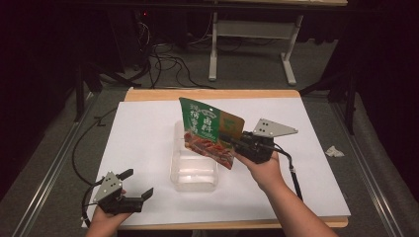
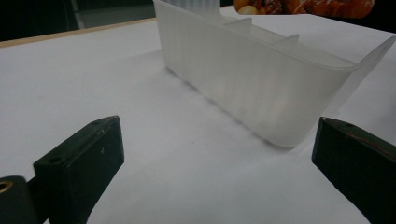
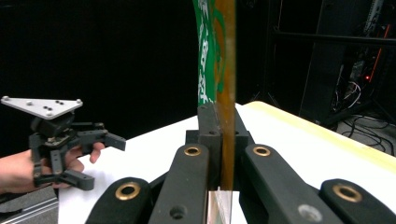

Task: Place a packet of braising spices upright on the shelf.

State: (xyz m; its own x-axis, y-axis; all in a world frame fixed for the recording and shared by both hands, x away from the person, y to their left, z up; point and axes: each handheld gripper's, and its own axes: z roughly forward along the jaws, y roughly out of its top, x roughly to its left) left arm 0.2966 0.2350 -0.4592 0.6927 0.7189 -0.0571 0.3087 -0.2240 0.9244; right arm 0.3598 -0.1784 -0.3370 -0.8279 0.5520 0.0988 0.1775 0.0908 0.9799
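A green and orange food pouch hangs tilted in the air over the far end of a clear plastic bin. My right gripper is shut on the pouch's right edge; in the right gripper view the pouch stands edge-on, pinched between the two jaws. My left gripper rests near the table's front left corner, open, with nothing between its jaws. In the left gripper view the divided bin stands ahead and to the right of that gripper.
White paper covers the wooden table. A crumpled scrap lies on the floor to the right. Cables and a desk frame are on the floor behind the table.
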